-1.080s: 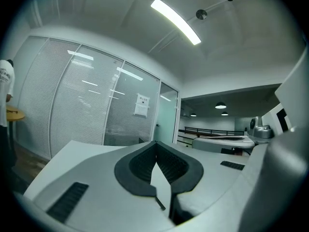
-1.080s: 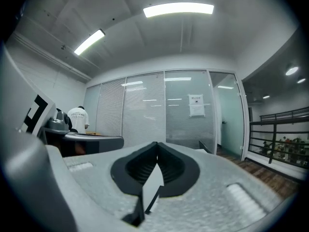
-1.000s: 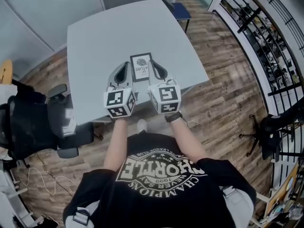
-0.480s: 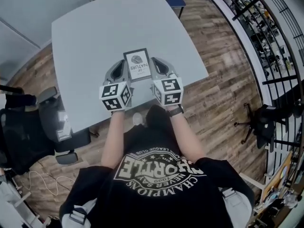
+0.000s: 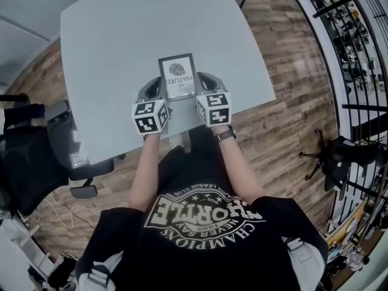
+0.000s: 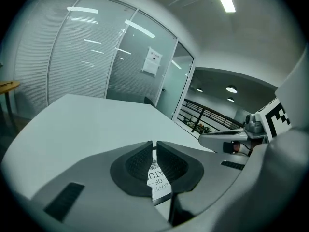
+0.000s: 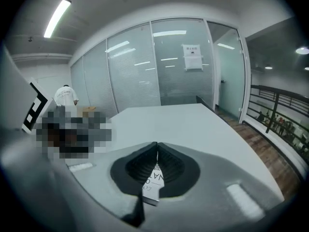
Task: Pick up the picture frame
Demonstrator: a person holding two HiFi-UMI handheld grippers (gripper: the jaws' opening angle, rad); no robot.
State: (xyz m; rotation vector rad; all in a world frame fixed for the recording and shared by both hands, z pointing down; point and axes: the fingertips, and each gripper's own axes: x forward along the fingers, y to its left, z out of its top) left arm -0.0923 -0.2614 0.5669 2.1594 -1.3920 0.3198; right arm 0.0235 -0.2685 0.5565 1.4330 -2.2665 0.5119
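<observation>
A black picture frame [image 5: 179, 76] with a white print lies flat on the grey table [image 5: 121, 41], near its front edge. My left gripper [image 5: 158, 82] sits close against the frame's left side and my right gripper [image 5: 204, 76] against its right side, both low over the table. Both are shut with nothing between the pads. In the left gripper view the closed tips [image 6: 154, 143] meet, and the frame's print [image 6: 159, 183] shows below and behind them. It is the same in the right gripper view, where the print [image 7: 153, 180] shows under the closed tips [image 7: 157, 144].
A black office chair [image 5: 30, 156] stands left of the table on the wooden floor [image 5: 291, 71]. A black railing [image 5: 351, 23] runs along the right. Glass partition walls [image 7: 140, 71] stand beyond the table's far edge, with a person in white [image 7: 65, 96] by them.
Both grippers have come down from above the frame to table level, one on each side of it. Their jaws stayed shut. The frame has not moved on the table.
</observation>
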